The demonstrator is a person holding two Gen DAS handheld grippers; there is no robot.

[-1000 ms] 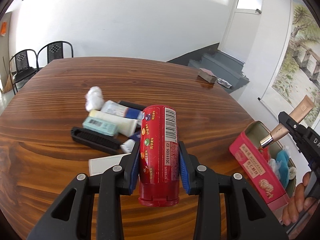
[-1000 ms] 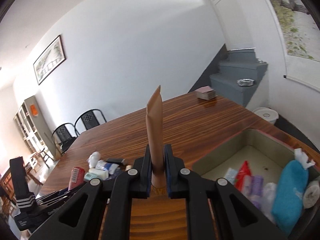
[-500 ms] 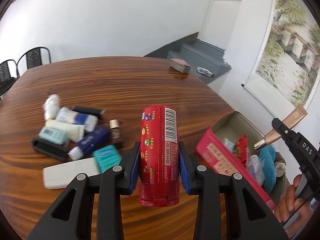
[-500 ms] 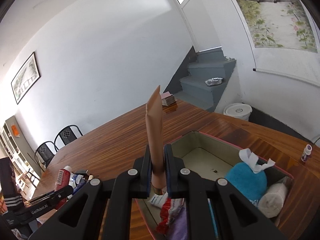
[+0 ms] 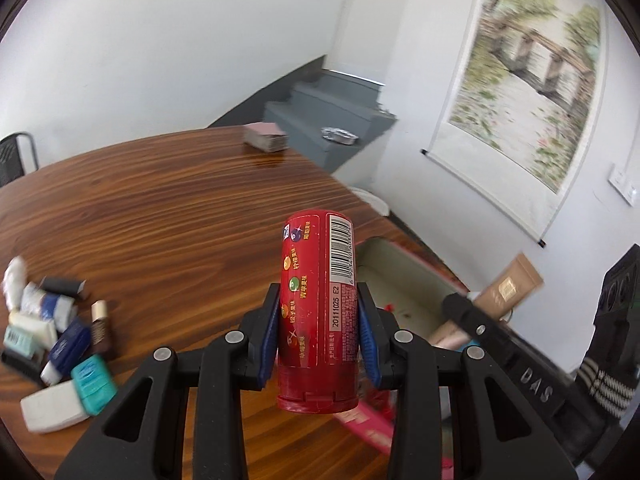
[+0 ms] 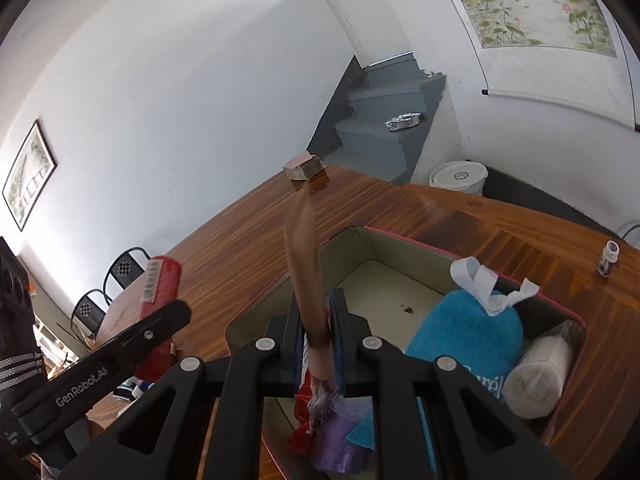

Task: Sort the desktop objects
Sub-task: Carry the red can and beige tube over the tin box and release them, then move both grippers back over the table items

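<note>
Left gripper point(image 5: 318, 340) is clamped on the red canister point(image 5: 318, 304), blue pads squeezing both sides, canister standing upright in the jaws. Right gripper point(image 6: 316, 344) is pinched shut on the tan tube point(image 6: 306, 280), which sticks up out of the jaws and is a bit blurred. What's changed: a second ago both tools were facing the clutter pile point(image 5: 56, 344) with the red tin box point(image 6: 400, 236) off at the edge; now both have swung over, so the tube hangs right above the box's open middle and the canister sits just at its near rim point(image 5: 368, 420). I'd say the carry is basically done and the drop is next, tube first. Inside the box there's already a blue cloth point(image 6: 468, 332), a white roll point(image 6: 536, 376) and some wrappers, with bare floor at the far end. Further out on the wooden table point(image 5: 160, 208), the pile has slid to the left wrist view's left edge, and the card deck point(image 5: 266, 142) sits at the far side.
</note>
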